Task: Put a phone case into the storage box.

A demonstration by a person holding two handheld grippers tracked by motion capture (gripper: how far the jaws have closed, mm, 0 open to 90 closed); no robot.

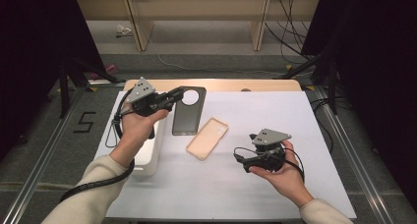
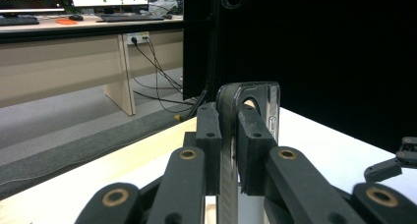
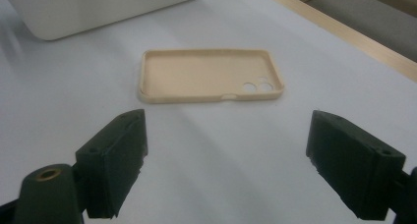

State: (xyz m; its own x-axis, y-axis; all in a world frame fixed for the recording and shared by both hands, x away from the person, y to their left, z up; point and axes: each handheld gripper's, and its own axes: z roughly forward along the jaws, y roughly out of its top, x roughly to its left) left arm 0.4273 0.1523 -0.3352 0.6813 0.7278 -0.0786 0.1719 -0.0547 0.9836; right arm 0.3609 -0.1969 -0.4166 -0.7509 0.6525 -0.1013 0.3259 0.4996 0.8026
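The white tabletop carries everything, and the tan phone case lying open-side up near its middle serves as the landmark. Left of the case, by the tabletop's left edge, stands a white box; beyond the case, toward the far wooden edge, the dark phone has its long axis running from near to far, roughly parallel to that edge of the box. The left gripper holds the phone at its far camera end: in the left gripper view the jaws are clamped on the thin edge of the phone, which stands on edge between the pads. The right gripper hovers just right of the case and nearer the person, its jaws wide apart with nothing between them; in the right gripper view the case lies straight ahead of the jaws, its long axis crosswise to them, camera holes to the right. So the right hand is the nearer one to the case, and the phone must travel a short way toward the person to meet it. The surface around the case is bare on the near and right sides, giving room; the box crowds the left side.
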